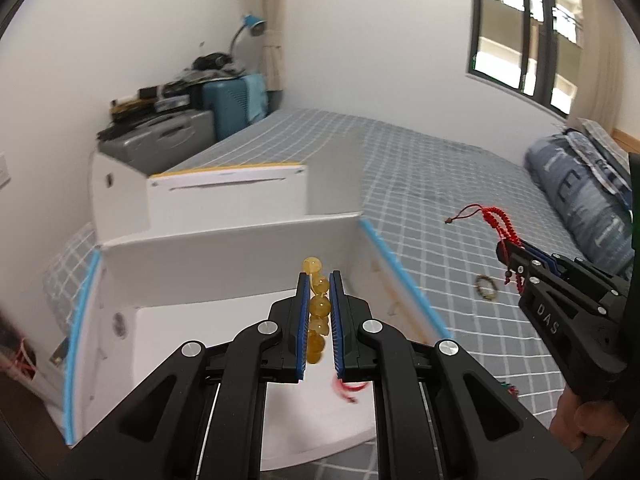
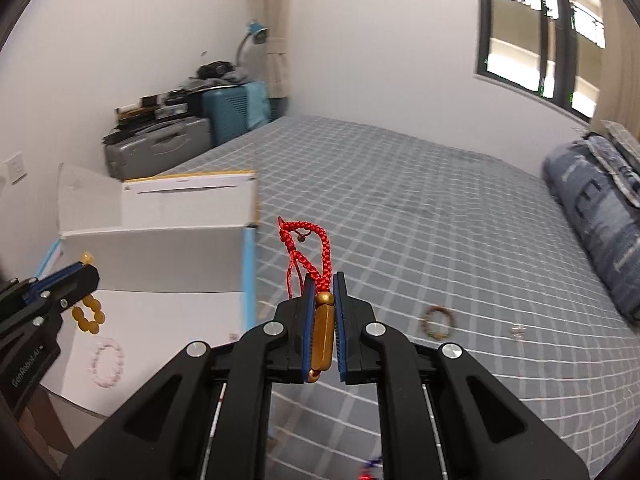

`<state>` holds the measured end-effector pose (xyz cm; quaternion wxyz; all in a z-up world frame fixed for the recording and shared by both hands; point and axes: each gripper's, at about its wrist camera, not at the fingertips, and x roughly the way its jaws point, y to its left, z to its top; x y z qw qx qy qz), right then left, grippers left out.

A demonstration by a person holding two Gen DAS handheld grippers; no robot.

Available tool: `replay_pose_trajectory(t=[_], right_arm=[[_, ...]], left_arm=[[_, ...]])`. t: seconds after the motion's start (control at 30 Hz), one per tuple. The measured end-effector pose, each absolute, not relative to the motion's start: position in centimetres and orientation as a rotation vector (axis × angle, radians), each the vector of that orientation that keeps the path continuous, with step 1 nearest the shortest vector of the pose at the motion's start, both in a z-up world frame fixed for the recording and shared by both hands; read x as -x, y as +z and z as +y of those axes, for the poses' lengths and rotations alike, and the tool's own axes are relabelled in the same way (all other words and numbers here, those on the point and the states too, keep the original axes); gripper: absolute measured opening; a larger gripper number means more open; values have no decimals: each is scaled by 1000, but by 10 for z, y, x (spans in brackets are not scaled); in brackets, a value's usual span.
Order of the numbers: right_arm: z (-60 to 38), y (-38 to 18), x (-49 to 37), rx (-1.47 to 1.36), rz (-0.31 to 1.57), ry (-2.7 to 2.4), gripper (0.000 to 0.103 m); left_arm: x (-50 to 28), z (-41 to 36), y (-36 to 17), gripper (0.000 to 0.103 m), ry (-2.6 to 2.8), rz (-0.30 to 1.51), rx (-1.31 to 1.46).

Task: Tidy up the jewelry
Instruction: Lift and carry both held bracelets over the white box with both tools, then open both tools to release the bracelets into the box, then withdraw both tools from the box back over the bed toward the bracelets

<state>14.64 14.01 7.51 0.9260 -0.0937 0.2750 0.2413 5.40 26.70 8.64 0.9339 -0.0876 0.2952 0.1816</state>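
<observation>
My left gripper [image 1: 319, 280] is shut on a yellow bead bracelet [image 1: 318, 306] and holds it above the open white box [image 1: 240, 256]. From the right wrist view the left gripper [image 2: 86, 270] shows with the yellow beads [image 2: 89, 318] hanging under it. My right gripper [image 2: 323, 280] is shut on a red braided cord bracelet [image 2: 310, 248] with a gold charm [image 2: 323, 330], held above the bed. It shows in the left wrist view [image 1: 506, 246] to the right of the box. A pink bead bracelet [image 2: 106, 364] lies in the box.
A brown bead bracelet [image 2: 438, 322] and a small silver piece [image 2: 518, 331] lie on the grey checked bed sheet [image 2: 440, 220]. A red item [image 1: 348, 388] lies under my left gripper. Folded blue bedding [image 2: 600, 232] lies right. Suitcases [image 2: 160, 148] stand at the far wall.
</observation>
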Motion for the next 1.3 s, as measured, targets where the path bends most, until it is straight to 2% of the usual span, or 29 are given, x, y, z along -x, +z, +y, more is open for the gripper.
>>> replay_pose_trajectory(t=[0.37, 0.7, 0.97, 1.07, 1.1, 1.2, 1.23, 1.3], right_arm=[[227, 31, -140, 337, 676, 627, 8], [242, -10, -155, 372, 915, 646, 8], [245, -12, -155, 371, 932, 623, 11], [243, -11, -156, 354, 942, 626, 17], [244, -10, -156, 350, 942, 626, 24], [245, -8, -155, 348, 939, 637, 28], [245, -7, -155, 344, 938, 642, 30], [245, -6, -153, 331, 939, 658, 34]], left_arm=[[-39, 332, 50, 9, 479, 758, 249], [-39, 360, 7, 9, 540, 927, 322], [-39, 366, 3, 9, 532, 940, 342], [-42, 364, 4, 12, 534, 949, 338], [-43, 364, 3, 13, 532, 953, 344], [-43, 365, 5, 13, 538, 946, 337], [-42, 365, 6, 16, 539, 941, 341], [-40, 365, 9, 30, 547, 929, 341]])
